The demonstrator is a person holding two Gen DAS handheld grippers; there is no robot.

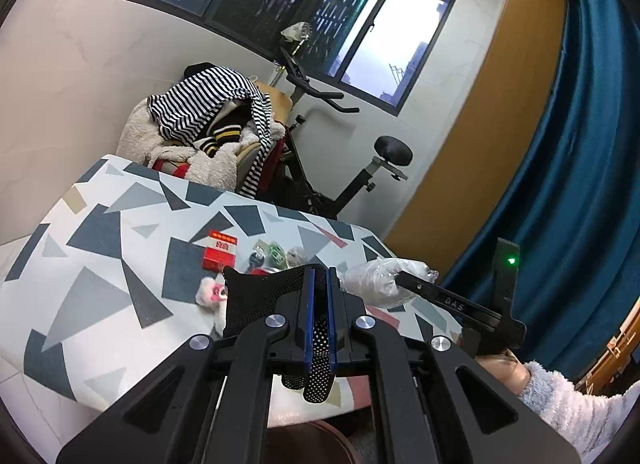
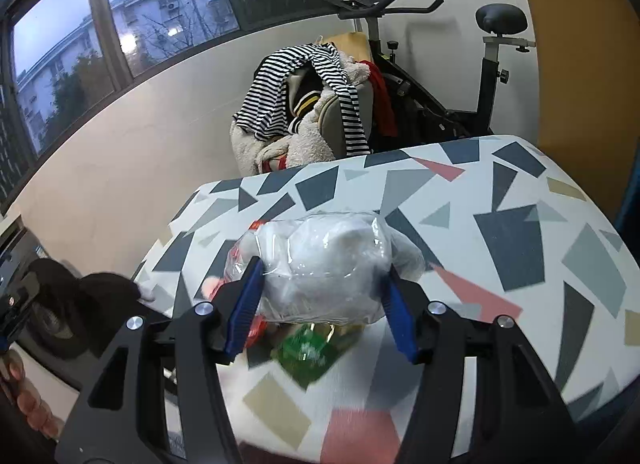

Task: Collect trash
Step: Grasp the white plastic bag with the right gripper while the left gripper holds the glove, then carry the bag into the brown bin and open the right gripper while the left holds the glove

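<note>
One plastic-wrapped wad, between right gripper pads

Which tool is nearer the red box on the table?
Left. The left tool, clamped on a black mesh bag, sits just short of the red box; the right tool holds a clear bag farther off.

— What's the stuff resting on?
— A table under a cloth of grey, navy and pink shards
— And lying on it?
— A red-and-white box toward the far side, small wrappers just right of it, one green, and a pink-white scrap nearer
</note>
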